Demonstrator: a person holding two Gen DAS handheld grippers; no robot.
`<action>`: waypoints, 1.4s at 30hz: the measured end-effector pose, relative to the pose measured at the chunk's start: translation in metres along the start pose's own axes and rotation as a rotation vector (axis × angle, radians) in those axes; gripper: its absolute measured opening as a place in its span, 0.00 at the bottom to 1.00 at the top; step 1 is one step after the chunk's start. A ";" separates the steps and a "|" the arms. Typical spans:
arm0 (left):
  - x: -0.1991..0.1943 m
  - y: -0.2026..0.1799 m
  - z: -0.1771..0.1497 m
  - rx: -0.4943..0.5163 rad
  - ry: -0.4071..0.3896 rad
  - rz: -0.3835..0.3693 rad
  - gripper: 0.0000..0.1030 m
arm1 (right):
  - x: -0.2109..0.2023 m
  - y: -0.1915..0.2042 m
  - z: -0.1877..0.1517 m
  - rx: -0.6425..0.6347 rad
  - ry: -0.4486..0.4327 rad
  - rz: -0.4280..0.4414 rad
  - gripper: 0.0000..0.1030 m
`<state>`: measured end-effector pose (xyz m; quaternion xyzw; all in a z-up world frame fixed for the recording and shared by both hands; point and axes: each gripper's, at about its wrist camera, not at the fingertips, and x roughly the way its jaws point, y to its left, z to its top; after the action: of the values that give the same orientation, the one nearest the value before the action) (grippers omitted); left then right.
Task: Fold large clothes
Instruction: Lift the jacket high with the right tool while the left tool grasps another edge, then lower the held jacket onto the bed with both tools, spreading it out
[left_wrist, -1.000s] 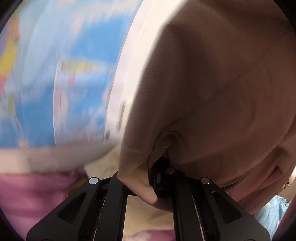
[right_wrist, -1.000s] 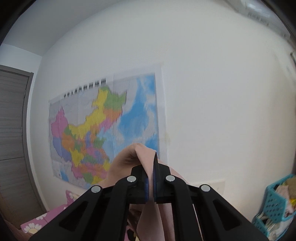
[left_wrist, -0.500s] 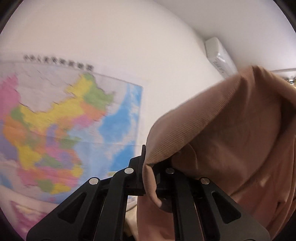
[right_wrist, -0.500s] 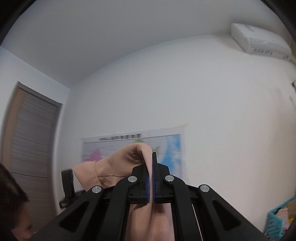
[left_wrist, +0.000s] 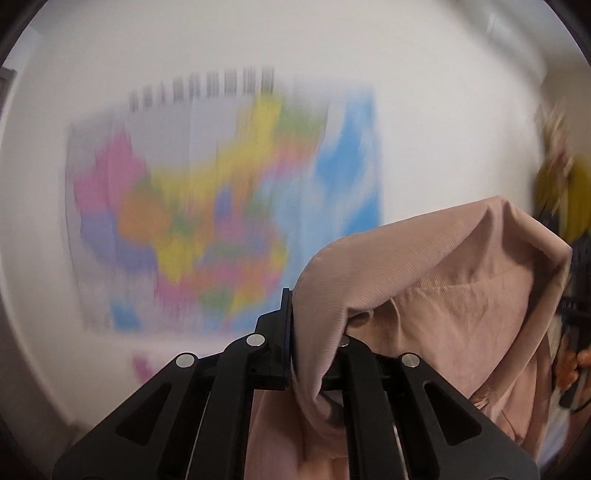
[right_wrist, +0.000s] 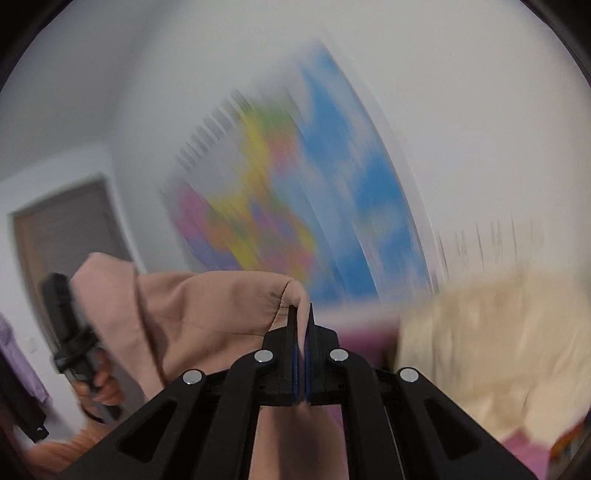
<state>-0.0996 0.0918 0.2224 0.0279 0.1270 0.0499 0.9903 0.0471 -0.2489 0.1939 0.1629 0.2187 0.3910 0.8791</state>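
Note:
A large dusty-pink garment (left_wrist: 436, 295) hangs in the air between both grippers. My left gripper (left_wrist: 295, 306) is shut on one bunched edge of it, and the cloth drapes over the right finger and down to the right. In the right wrist view my right gripper (right_wrist: 301, 314) is shut on another edge of the pink garment (right_wrist: 207, 314), which stretches left toward the other hand-held gripper (right_wrist: 70, 332) and the hand holding it. Both views are blurred by motion.
A colourful wall map (left_wrist: 221, 206) hangs on the white wall ahead. A cream cloth pile (right_wrist: 491, 350) lies low at the right over pink bedding (right_wrist: 354, 332). A grey door (right_wrist: 66, 229) is at the left.
The right gripper has dropped from facing the ceiling and wall to facing the map and bed. The left view has swung sideways, and the garment now hangs lower on the right of it.

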 end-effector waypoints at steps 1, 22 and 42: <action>0.035 0.004 -0.023 -0.013 0.095 0.019 0.06 | 0.023 -0.012 -0.010 0.033 0.053 -0.007 0.03; 0.231 0.096 -0.169 -0.119 0.533 -0.012 0.79 | 0.202 -0.091 -0.077 -0.054 0.392 -0.369 0.72; 0.195 0.140 -0.155 -0.264 0.375 -0.345 0.95 | 0.234 -0.045 -0.052 -0.262 0.412 -0.266 0.11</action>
<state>0.0355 0.2582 0.0341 -0.1332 0.3032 -0.0992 0.9383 0.1885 -0.0937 0.0693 -0.0654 0.3597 0.3221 0.8732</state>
